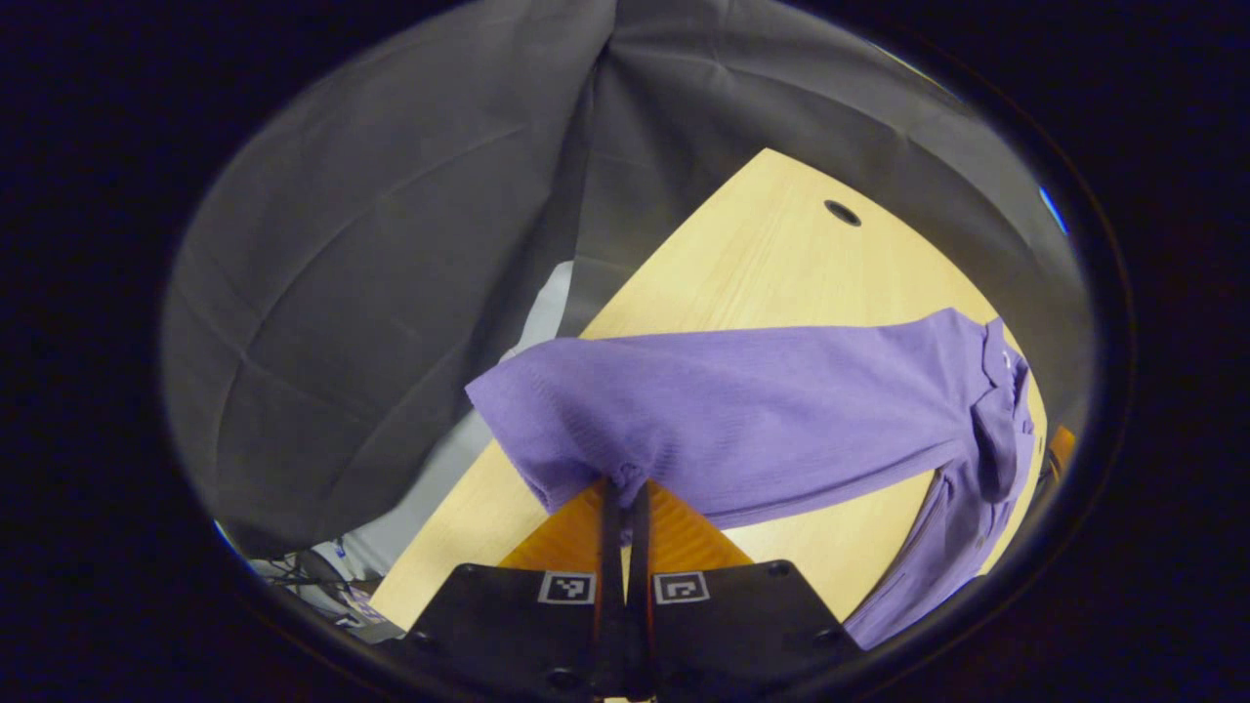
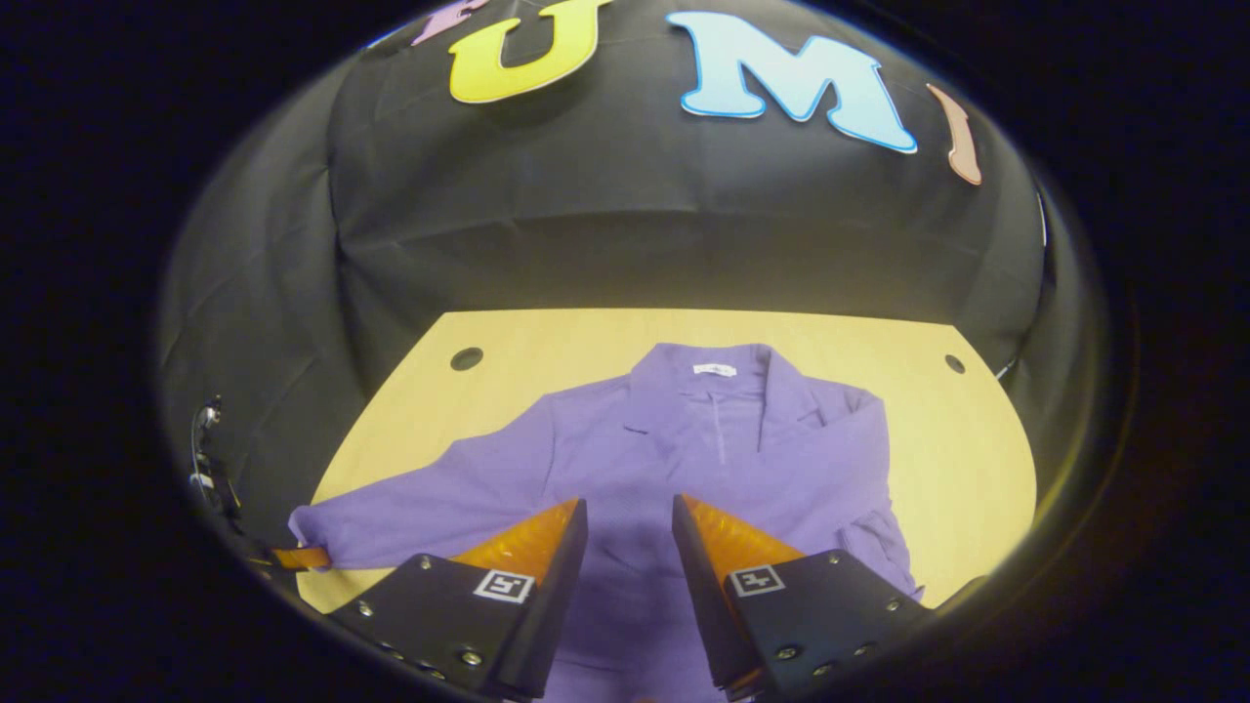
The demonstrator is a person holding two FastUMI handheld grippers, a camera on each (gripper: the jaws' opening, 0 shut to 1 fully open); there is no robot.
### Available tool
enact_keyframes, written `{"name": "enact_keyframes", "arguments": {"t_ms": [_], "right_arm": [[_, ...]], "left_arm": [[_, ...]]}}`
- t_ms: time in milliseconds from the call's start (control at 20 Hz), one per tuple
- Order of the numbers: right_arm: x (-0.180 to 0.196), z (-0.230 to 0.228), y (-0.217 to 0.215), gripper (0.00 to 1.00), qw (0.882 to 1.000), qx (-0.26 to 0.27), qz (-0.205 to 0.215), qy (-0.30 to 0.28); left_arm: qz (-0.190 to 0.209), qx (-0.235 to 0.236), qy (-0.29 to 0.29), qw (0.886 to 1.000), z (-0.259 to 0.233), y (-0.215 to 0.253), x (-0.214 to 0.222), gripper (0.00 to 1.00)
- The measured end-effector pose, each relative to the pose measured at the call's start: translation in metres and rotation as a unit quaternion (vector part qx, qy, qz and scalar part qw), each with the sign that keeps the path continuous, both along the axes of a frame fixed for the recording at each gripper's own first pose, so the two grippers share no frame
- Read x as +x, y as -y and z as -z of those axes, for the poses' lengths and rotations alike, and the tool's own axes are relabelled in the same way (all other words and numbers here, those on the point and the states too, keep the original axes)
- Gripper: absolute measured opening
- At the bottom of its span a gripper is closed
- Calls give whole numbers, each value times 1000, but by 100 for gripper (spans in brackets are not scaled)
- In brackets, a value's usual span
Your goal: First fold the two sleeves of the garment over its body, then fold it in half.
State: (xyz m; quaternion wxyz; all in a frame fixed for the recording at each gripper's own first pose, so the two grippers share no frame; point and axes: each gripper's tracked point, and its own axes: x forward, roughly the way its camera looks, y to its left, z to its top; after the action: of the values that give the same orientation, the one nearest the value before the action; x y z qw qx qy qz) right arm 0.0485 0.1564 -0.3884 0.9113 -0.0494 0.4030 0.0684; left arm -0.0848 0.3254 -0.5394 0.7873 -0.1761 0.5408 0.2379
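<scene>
The left claw (image 1: 625, 485) is closed on the cuff of one sleeve (image 1: 703, 420) of the purple garment (image 2: 684, 459), its two fingers pressed together with a small bunch of cloth pinched at their tips. From that pinch the sleeve runs ahead and off to the claw's right, stretched out above the pale wooden surface (image 1: 771, 264) toward the collar (image 1: 1001, 391) and the body of the garment, which lies at the far right of the left gripper view. The right claw (image 2: 630, 517) stands open, its fingers spread wide apart over the lower middle of the garment, gripping nothing. In the right gripper view the garment lies flat on the surface (image 2: 547, 342) directly ahead of the claw, collar (image 2: 718, 376) farthest away; the held sleeve (image 2: 430, 513) reaches out to the claw's left, where the tip of the left claw (image 2: 298, 558) meets its cuff near the surface's edge. The other sleeve (image 2: 869, 488) lies bent along the body on the claw's right.
</scene>
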Motion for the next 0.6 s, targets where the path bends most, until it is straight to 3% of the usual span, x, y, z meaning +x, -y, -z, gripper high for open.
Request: {"name": "enact_keyframes", "arguments": {"t_ms": [350, 600], "right_arm": [[3, -7, 26, 58, 1000, 4, 17, 7], [3, -8, 53, 58, 999, 6, 34, 8]], "left_arm": [[9, 12, -8, 1000, -5, 21, 8, 7], [57, 32, 10, 998, -26, 51, 33, 7]]}}
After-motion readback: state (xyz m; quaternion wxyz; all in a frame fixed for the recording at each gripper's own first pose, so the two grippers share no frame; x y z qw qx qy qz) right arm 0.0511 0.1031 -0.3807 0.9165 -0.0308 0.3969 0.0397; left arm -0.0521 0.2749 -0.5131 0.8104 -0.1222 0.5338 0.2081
